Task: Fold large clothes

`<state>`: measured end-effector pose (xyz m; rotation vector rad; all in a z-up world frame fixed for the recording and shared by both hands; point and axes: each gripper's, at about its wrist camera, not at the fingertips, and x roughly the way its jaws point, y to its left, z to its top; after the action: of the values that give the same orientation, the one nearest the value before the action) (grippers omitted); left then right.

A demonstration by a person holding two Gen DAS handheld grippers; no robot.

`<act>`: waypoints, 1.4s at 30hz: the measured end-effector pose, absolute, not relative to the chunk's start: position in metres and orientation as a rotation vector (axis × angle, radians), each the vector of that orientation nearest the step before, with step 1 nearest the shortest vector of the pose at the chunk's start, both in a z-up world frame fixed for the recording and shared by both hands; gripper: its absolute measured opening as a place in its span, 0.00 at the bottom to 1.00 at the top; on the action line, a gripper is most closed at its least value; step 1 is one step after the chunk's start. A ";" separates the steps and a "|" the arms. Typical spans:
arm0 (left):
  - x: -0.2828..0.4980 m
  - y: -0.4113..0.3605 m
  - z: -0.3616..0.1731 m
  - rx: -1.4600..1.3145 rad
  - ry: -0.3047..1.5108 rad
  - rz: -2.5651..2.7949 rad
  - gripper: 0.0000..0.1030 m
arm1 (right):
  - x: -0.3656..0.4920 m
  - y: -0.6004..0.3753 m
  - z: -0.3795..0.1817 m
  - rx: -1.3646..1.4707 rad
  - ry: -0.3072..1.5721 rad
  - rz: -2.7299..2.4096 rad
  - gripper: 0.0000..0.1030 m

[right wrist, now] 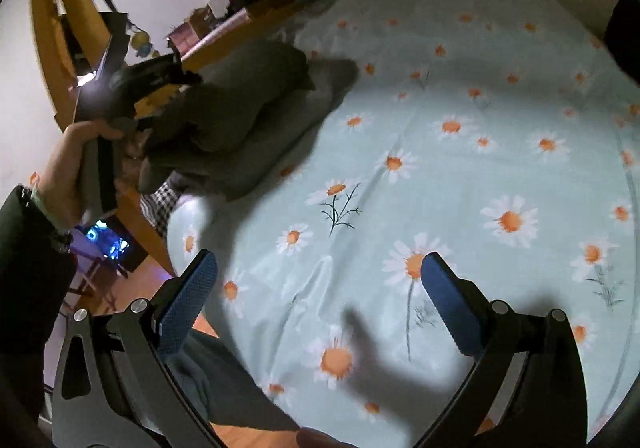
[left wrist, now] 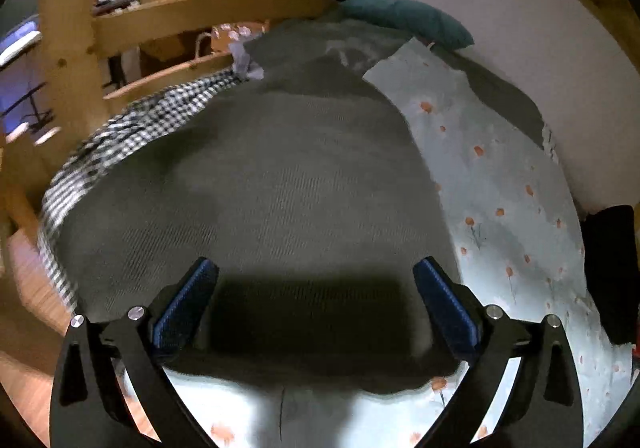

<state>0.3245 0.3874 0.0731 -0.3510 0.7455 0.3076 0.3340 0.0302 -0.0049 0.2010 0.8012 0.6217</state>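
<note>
On a bed spread with a pale blue daisy-print sheet [right wrist: 460, 176], we see the garment to be folded: a dark olive-grey piece of clothing [left wrist: 256, 184], matte, with a fine ribbed or woven grain that shows in the left wrist view. It lies near the bed's left edge, heaped rather than flat. In the right wrist view the same garment [right wrist: 240, 104] reads as a rounded, layered mound, its soft lobes stacked on a paler grey layer that juts out toward the middle of the sheet. Its long axis runs along the bed's side rail, from the near edge toward the head, where a teal pillow [left wrist: 404, 18] rests against the wall.

Our left gripper [left wrist: 316, 288] hangs above the garment's near end, blue textured pads [left wrist: 184, 308] spread wide with nothing between them; its shadow falls on the cloth. Our right gripper [right wrist: 320, 288] hovers over bare sheet, well apart from the garment, jaws likewise wide and empty. The left hand [right wrist: 68, 168] shows at the bed's edge, clasping its tool's handle.

A black-and-white checked cloth [left wrist: 132, 128] peeks from under the garment's left side, beside the wooden bed frame [left wrist: 192, 14].
</note>
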 end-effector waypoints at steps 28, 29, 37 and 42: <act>0.024 0.230 0.125 -0.071 0.664 0.369 0.96 | 0.199 0.024 0.108 -0.038 0.638 0.588 0.97; 0.020 0.231 0.126 -0.083 0.666 0.365 0.96 | 0.196 0.024 0.115 -0.061 0.617 0.586 0.97; 0.024 0.226 0.134 -0.046 0.643 0.347 0.96 | 0.196 0.020 0.131 -0.042 0.577 0.572 0.97; 0.023 0.231 0.125 -0.039 0.647 0.339 0.96 | 0.201 0.038 0.123 -0.060 0.600 0.559 0.97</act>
<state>0.0233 0.2307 0.1253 -0.0389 0.6471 0.3390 0.2014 0.0375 0.1226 -0.0603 0.6005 0.5594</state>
